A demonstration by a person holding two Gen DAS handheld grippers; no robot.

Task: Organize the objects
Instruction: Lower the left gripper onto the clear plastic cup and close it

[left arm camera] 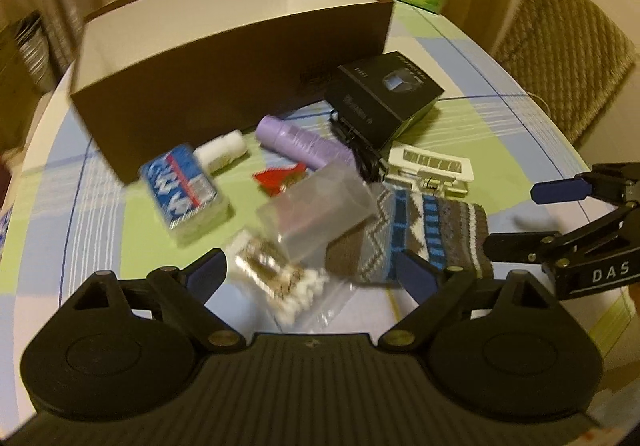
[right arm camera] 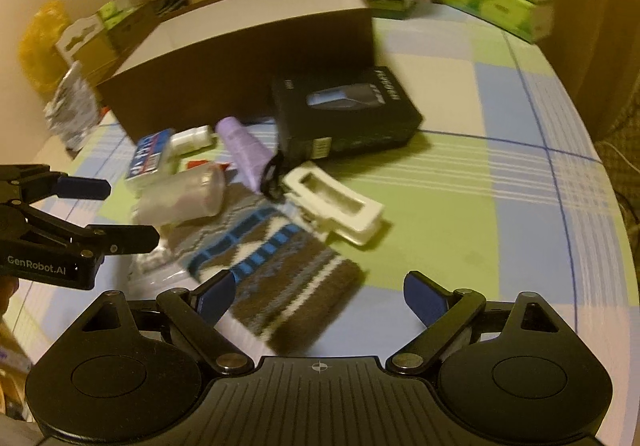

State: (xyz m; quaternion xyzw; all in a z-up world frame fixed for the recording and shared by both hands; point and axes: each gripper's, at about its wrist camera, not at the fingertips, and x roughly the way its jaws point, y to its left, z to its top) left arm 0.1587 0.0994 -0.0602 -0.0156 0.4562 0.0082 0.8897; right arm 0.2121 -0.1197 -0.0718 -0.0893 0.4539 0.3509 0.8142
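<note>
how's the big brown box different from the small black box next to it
The brown box is open-topped with a white inside, while the black box is closed with a printed picture on top. The brown box is far larger and taller; the black box is low and flat. The brown box's outside looks plain; the black box carries print. Both sit on the checked tablecloth, close together.

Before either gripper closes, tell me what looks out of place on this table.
The brown box stands open with nothing visible inside, while the items lie jumbled in front of it. The clear plastic case leans on the patterned sock, and the purple tube lies on its side against the black carton. No spill or damage shows.
</note>
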